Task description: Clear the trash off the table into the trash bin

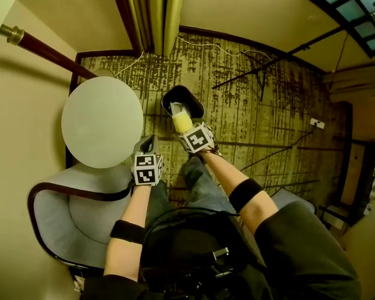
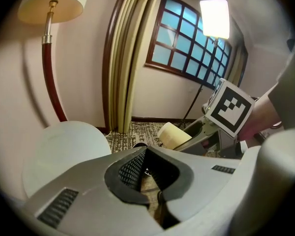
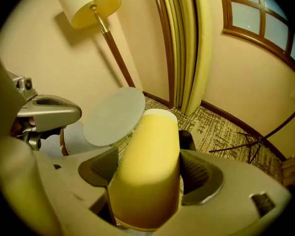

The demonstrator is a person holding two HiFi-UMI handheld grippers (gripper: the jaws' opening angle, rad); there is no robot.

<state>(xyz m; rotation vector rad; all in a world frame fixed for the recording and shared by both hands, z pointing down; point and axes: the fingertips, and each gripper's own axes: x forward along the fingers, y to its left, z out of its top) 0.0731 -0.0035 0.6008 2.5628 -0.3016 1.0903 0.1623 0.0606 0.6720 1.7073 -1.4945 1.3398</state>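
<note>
My right gripper (image 1: pixel 182 122) is shut on a yellow paper cup (image 3: pixel 147 168) and holds it just above the black trash bin (image 1: pixel 182 99) on the carpet. In the head view the cup (image 1: pixel 182 121) hangs over the bin's near rim. In the left gripper view the cup (image 2: pixel 173 134) shows to the right, beside the right gripper's marker cube (image 2: pixel 230 107). My left gripper (image 1: pixel 147 145) is shut with nothing between its jaws and sits left of the right one, between the round white table (image 1: pixel 102 122) and the bin. The tabletop looks bare.
A grey armchair (image 1: pixel 56 214) with a dark wooden frame stands under the table's near side. A floor lamp (image 3: pixel 88 5) on a red-brown pole stands by the wall, with yellow curtains (image 1: pixel 154 11) behind the bin. Cables and a black tripod (image 1: pixel 262 74) lie on the patterned carpet at the right.
</note>
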